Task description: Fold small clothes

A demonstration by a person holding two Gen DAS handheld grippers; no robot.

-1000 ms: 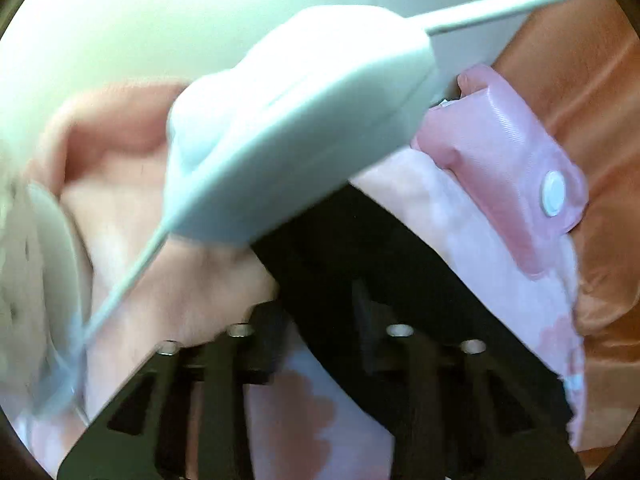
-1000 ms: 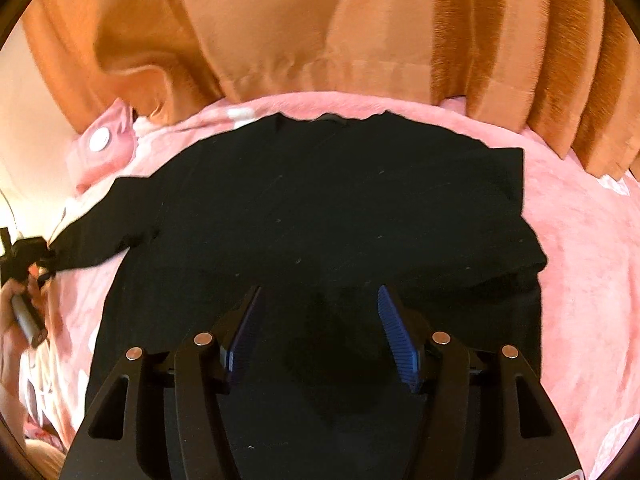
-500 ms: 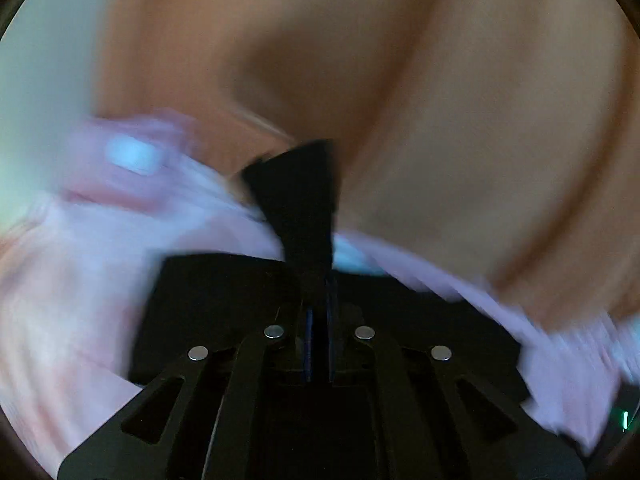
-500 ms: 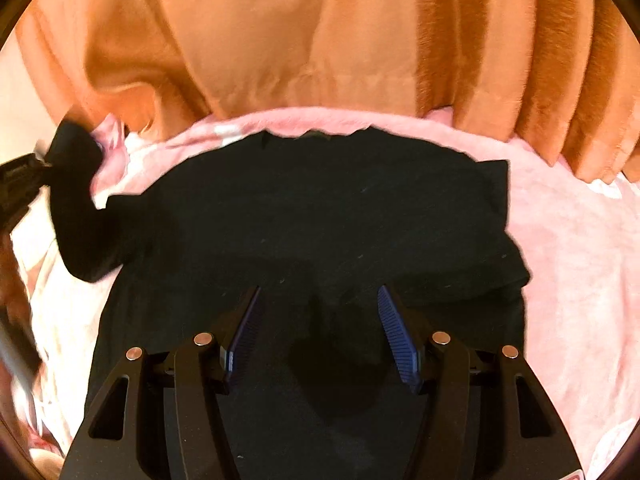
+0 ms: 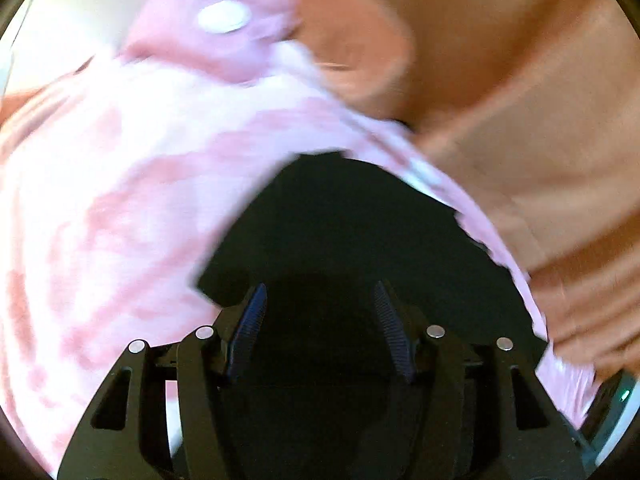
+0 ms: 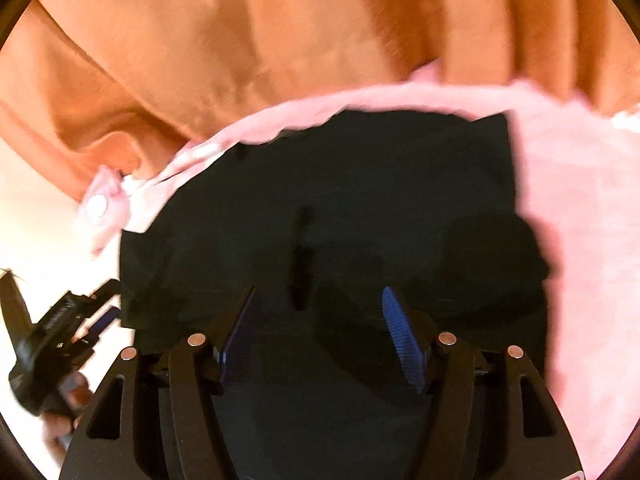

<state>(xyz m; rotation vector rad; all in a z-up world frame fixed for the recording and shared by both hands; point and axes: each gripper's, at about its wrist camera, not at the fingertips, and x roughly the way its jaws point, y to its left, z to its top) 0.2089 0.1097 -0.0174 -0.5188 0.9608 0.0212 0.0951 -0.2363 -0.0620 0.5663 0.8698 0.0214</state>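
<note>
A small black T-shirt [image 6: 340,208] lies flat on a pink blanket [image 6: 580,220]. Its left sleeve is folded in over the body, so the left edge runs straight; the right sleeve [image 6: 516,256] still sticks out. My right gripper [image 6: 318,300] is open and empty, hovering over the lower middle of the shirt. My left gripper [image 5: 318,300] is open and empty over the shirt's left part [image 5: 352,220]. It also shows at the lower left of the right wrist view [image 6: 68,328], just off the shirt's left edge.
An orange curtain [image 6: 260,32] hangs behind the blanket's far edge. A pink pad with a white button [image 5: 220,24] lies at the blanket's far left corner. The pink blanket [image 5: 100,200] spreads to the left of the shirt.
My left gripper carried the left sleeve up and over onto the shirt body, then opened and let it go. My right gripper stayed open above the shirt and shifted slightly.
</note>
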